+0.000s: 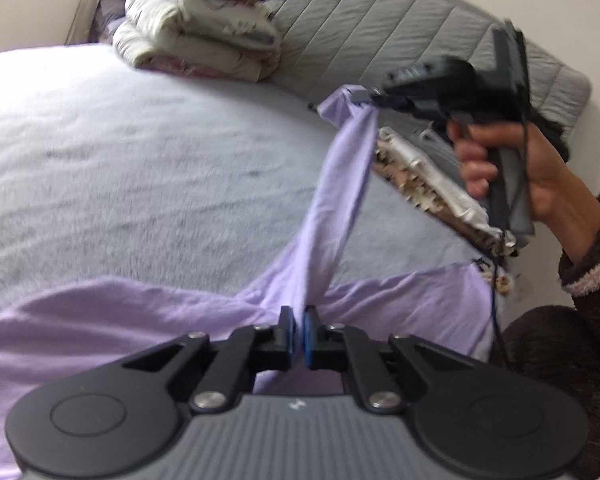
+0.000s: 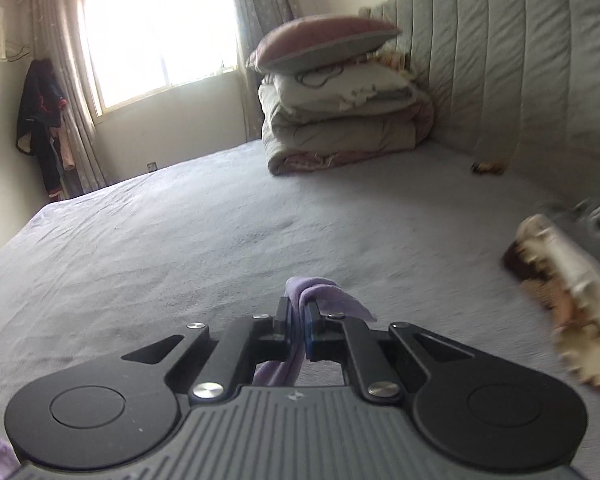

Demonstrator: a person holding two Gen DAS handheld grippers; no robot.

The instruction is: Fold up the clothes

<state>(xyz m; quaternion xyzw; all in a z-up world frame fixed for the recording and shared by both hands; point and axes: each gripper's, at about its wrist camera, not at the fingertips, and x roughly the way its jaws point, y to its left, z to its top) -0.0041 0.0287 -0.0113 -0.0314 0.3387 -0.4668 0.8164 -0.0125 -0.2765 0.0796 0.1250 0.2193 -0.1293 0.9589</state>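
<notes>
Pinching lilac garment [image 1: 340, 184] | left gripper [image 1: 300, 320] clamped low | right gripper [image 2: 299, 314] clamped high

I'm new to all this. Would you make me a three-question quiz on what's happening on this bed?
1. True or false: both hand-held grippers are shut on the lilac garment.
2. Which hand-held gripper is lifted higher above the bed? A) left hand-held gripper B) right hand-held gripper
3. Fill in: a pink pillow tops the stack of folded ____ by the headboard.

Key: 1. True. 2. B; it pulls a strip of the garment up off the bed. 3. quilts.
</notes>
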